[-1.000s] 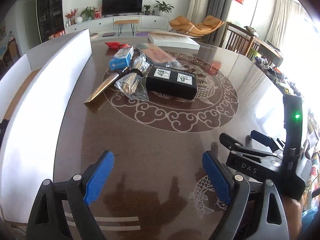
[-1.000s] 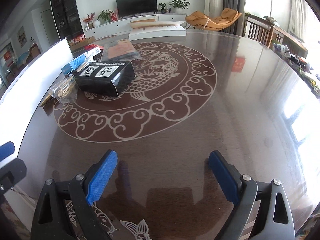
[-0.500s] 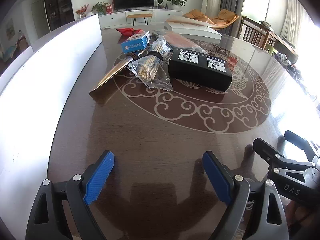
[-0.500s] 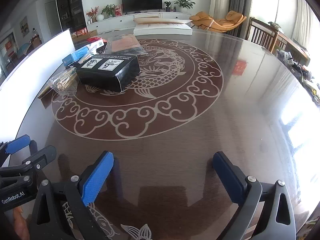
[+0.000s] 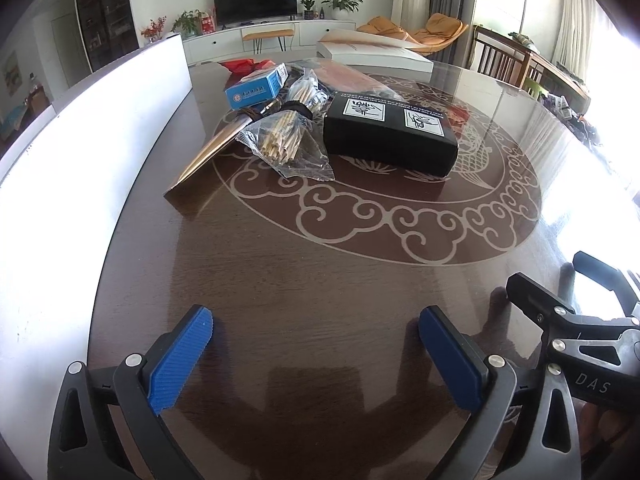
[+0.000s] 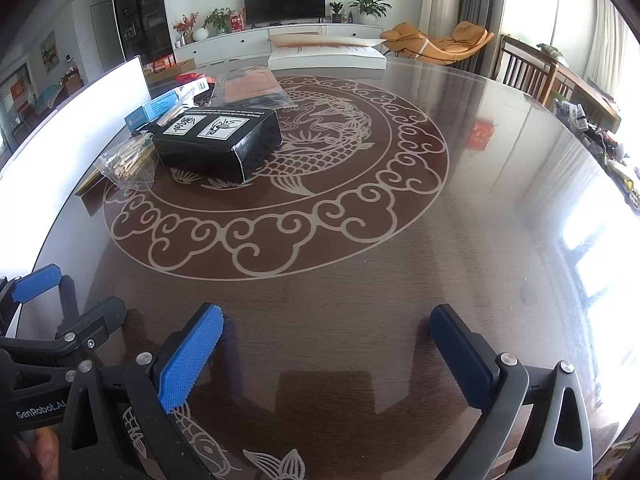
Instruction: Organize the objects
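Note:
A cluster of objects lies on the dark round table [image 5: 320, 280]: a black box [image 5: 390, 136] with two white labels, a clear bag of wooden sticks [image 5: 286, 142], a long gold-coloured flat box [image 5: 204, 158], a blue carton [image 5: 256, 90] and a clear packet with orange contents [image 5: 348, 76]. The black box [image 6: 218, 142] and the stick bag [image 6: 128, 164] also show in the right wrist view. My left gripper [image 5: 316, 356] is open and empty, well short of the cluster. My right gripper [image 6: 326, 350] is open and empty, to the right of the left one.
A long white panel [image 5: 80, 152] stands along the table's left side. A white flat box [image 5: 372, 54] lies at the far edge. Wooden chairs [image 6: 532, 72] stand at the right. A red packet [image 5: 240, 65] lies behind the blue carton.
Both grippers have moved forward towards the cluster, which looks larger now. The left view has swung right, and the right gripper has dropped lower in it. Both stay open.

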`<state>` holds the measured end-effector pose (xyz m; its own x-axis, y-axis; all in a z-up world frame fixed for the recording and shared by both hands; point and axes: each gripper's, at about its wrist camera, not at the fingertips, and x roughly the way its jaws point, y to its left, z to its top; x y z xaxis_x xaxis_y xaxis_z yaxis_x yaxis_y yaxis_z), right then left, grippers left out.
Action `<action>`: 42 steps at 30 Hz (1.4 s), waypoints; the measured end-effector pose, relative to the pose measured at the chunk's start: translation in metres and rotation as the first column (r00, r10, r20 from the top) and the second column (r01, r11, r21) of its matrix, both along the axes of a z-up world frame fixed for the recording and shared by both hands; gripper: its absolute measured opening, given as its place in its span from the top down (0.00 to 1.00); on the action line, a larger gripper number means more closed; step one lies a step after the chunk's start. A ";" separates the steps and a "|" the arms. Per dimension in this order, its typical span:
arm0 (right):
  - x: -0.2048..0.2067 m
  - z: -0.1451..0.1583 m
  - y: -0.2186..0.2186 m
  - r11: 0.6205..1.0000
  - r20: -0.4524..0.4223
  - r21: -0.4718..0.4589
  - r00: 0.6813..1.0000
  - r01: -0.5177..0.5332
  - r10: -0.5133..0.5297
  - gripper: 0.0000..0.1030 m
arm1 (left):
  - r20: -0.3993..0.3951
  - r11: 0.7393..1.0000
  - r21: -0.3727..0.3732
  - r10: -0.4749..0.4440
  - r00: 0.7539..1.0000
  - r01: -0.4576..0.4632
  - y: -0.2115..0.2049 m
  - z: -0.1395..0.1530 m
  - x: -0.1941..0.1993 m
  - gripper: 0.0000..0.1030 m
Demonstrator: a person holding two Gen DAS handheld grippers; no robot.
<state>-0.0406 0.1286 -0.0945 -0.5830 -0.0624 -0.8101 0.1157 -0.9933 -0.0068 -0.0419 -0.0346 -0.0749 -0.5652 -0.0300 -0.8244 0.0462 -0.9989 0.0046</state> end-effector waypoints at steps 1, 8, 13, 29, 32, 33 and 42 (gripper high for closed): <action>0.000 0.000 0.000 1.000 0.000 0.000 1.000 0.000 0.000 0.00 | 0.000 1.000 0.000 0.000 1.000 0.000 0.000 0.000 0.000 0.00; 0.000 0.000 0.000 1.000 0.000 0.000 1.000 -0.001 0.001 0.00 | 0.007 1.000 -0.003 -0.003 1.000 0.003 0.001 0.000 0.000 0.00; 0.000 0.000 0.000 1.000 0.000 0.000 1.000 -0.001 0.001 0.00 | 0.028 1.000 -0.005 -0.017 0.999 0.017 0.000 0.000 -0.002 0.00; 0.000 0.000 -0.001 1.000 0.000 0.000 1.000 -0.001 0.001 0.00 | 0.011 0.998 -0.003 -0.060 0.998 0.060 -0.027 -0.001 -0.013 0.00; 0.000 0.000 0.000 1.000 0.000 0.000 1.000 -0.001 0.001 0.00 | -0.002 0.997 -0.002 -0.073 0.997 0.073 -0.029 -0.002 -0.013 0.00; 0.000 0.000 -0.001 1.000 0.000 0.000 1.000 -0.001 0.001 0.00 | -0.003 0.997 -0.001 -0.073 0.997 0.073 -0.030 -0.002 -0.013 0.00; -0.034 0.008 -0.004 0.993 0.039 -0.014 0.992 -0.119 0.120 0.00 | -0.008 0.998 0.000 -0.064 0.998 0.064 -0.029 -0.002 -0.015 0.00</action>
<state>-0.0748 0.1247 -0.0864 -0.5386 -0.1390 -0.8310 0.2334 -0.9723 0.0113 -0.0568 -0.0638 -0.0771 -0.5724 0.0069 -0.8200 -0.0180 -0.9998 0.0042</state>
